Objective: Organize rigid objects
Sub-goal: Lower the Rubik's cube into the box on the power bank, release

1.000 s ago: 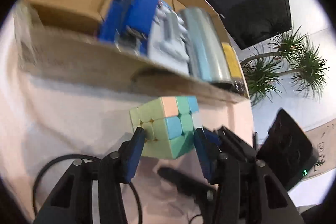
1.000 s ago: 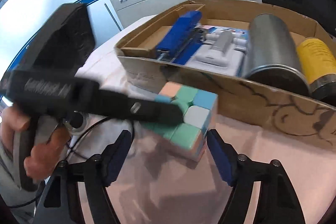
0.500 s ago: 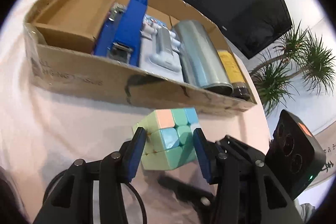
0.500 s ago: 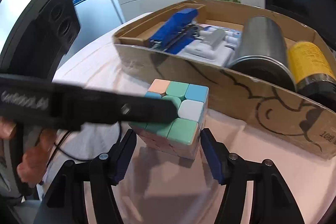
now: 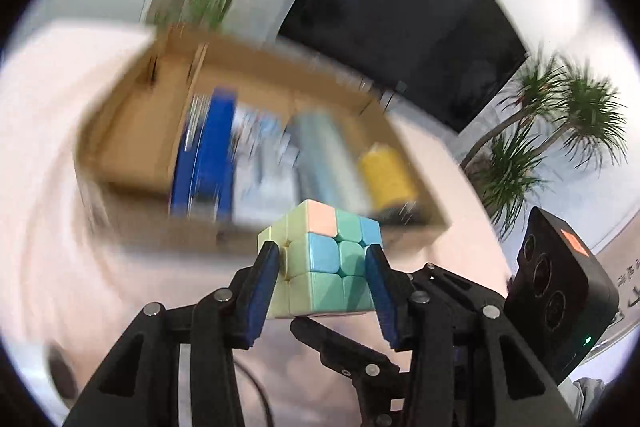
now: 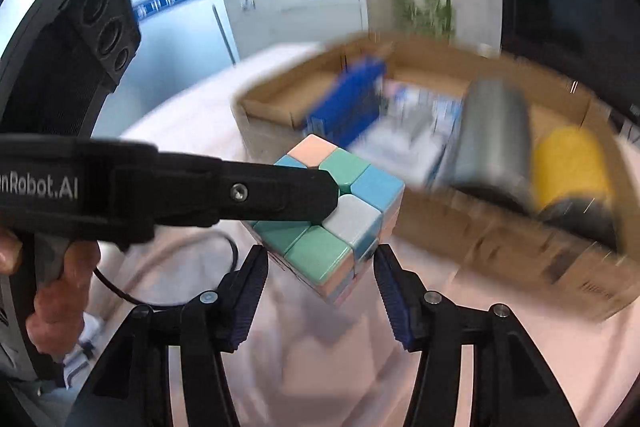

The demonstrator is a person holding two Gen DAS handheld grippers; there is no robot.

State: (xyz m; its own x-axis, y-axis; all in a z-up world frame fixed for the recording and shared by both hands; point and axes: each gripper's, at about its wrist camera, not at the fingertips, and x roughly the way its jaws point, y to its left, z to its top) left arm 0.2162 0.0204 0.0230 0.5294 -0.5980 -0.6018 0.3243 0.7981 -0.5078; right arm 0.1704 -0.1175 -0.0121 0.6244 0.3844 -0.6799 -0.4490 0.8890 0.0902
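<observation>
the left gripper [image 5: 322, 291] has its fingers clamped on a pastel puzzle cube [image 5: 324, 263], held above the pink tabletop [image 5: 48, 227] just in front of the cardboard box [image 5: 132, 147]. the box holds a blue stapler [image 5: 206, 163], a grey cylinder [image 6: 492, 135] and a yellow can [image 6: 570, 163], all blurred. the right gripper [image 6: 320, 291] hangs spread just beneath the cube, gripping nothing.

The cardboard box [image 6: 500, 243] held a blue stapler [image 6: 348, 103], grey cylinder [image 6: 494, 135] and yellow can [image 6: 572, 163] packed side by side, leaving its left compartment [image 5: 140, 143] free. The puzzle cube [image 6: 340, 219], clamped in the left gripper [image 5: 320, 283], filled the gap between the spread fingers of the right gripper [image 6: 320, 287].
</observation>
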